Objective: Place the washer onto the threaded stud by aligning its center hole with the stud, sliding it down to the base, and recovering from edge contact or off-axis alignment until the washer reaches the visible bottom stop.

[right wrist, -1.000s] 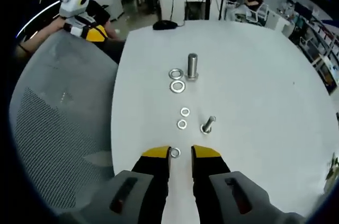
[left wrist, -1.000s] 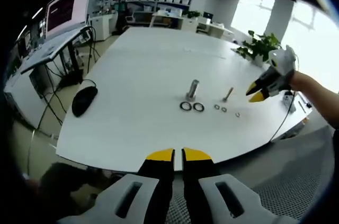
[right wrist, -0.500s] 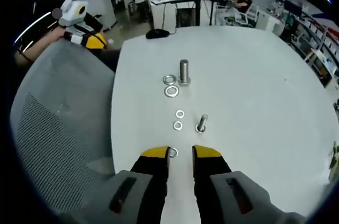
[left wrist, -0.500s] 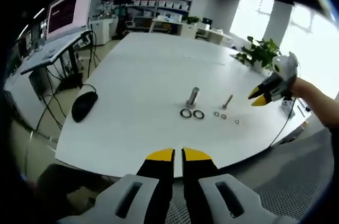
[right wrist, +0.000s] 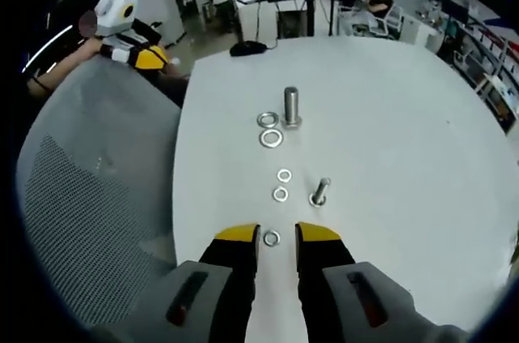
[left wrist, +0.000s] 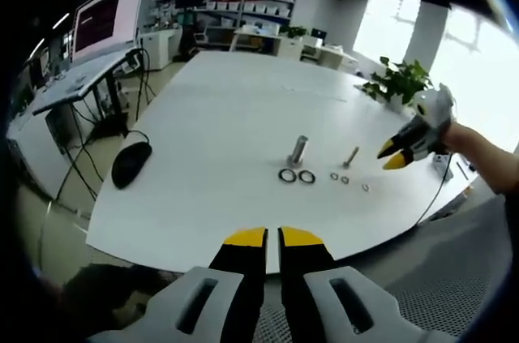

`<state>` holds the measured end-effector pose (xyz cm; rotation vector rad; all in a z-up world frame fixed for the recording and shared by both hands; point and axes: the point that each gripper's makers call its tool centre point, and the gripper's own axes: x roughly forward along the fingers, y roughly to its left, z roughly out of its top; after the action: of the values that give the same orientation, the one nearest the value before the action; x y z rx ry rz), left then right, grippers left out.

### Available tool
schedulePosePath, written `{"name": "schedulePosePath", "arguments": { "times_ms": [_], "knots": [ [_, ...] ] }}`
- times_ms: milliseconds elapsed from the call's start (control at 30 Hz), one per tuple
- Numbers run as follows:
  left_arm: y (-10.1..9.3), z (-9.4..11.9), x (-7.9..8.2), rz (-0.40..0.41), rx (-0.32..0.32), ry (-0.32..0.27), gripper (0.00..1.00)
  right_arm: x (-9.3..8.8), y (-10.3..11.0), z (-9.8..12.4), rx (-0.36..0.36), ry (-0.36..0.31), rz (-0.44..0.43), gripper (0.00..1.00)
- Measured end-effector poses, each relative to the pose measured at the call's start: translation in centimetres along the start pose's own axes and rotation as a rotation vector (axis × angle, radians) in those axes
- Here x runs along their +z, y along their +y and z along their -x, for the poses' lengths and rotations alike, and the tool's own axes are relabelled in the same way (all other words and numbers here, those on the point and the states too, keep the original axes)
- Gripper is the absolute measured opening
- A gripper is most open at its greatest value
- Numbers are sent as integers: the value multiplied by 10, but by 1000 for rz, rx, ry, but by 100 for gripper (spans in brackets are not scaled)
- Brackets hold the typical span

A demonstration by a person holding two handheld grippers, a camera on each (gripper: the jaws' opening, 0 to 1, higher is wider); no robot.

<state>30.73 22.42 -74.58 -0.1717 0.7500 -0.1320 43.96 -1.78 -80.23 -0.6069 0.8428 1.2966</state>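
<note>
**Right tongs astride a small washer at the table's near edge**

In the right gripper view, the right gripper [right wrist: 276, 237] has its yellow-tipped jaws parted, and a small washer [right wrist: 272, 238] lies flat on the white table [right wrist: 389, 132] in the gap between the tips; whether either tip touches it cannot be told, and nothing is gripped. The left gripper [left wrist: 272, 237] hangs short of the table's near edge, its jaws drawn almost together with only a thin slit between them and nothing in it.

Taking the large threaded stud [right wrist: 292, 107] as the landmark (it stands upright on its hexagonal base, mid-table), two large washers [right wrist: 271, 139] lie flat just beside its base, on the side toward the left gripper. From the stud toward the right gripper come two more small washers [right wrist: 281, 185], one behind the other, and near them a small bolt [right wrist: 319, 192] standing on its head. The washer between the jaws is the farthest from the stud.

In the left gripper view, a dark computer mouse [left wrist: 131, 163] lies well apart from the stud [left wrist: 298, 152], near the table's edge. The right gripper [left wrist: 394, 155] enters there from the right, held in a person's hand, above the table's edge. A grey mesh chair [right wrist: 89, 197] stands against the table beside the right gripper.
</note>
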Motion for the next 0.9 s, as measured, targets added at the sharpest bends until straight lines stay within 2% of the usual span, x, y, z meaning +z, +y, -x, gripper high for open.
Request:
{"name": "schedulePosePath", "arguments": {
  "times_ms": [133, 233, 333, 433, 533, 800, 900],
  "knots": [
    [3, 0, 3, 7, 0, -12, 3, -1, -4, -5, -9, -2, 6, 20],
    [6, -1, 0, 17, 2, 7, 3, -2, -7, -10, -6, -13, -45, 20],
    [5, -1, -3, 7, 2, 23, 3, -5, -3, -18, 12, 15, 16, 20],
    [5, 1, 3, 25, -1, -13, 3, -12, -9, -22, 1, 44, 32, 20],
    [6, -1, 0, 22, 2, 2, 3, -14, -9, -25, 14, 42, 21, 20],
    [8, -1, 1, 28, 6, -3, 2, -3, -10, -33, 21, 64, 75, 21],
    [11, -1, 2, 38, 1, -8, 1, -8, -9, -40, 21, 95, 114, 21]
  ]
}}
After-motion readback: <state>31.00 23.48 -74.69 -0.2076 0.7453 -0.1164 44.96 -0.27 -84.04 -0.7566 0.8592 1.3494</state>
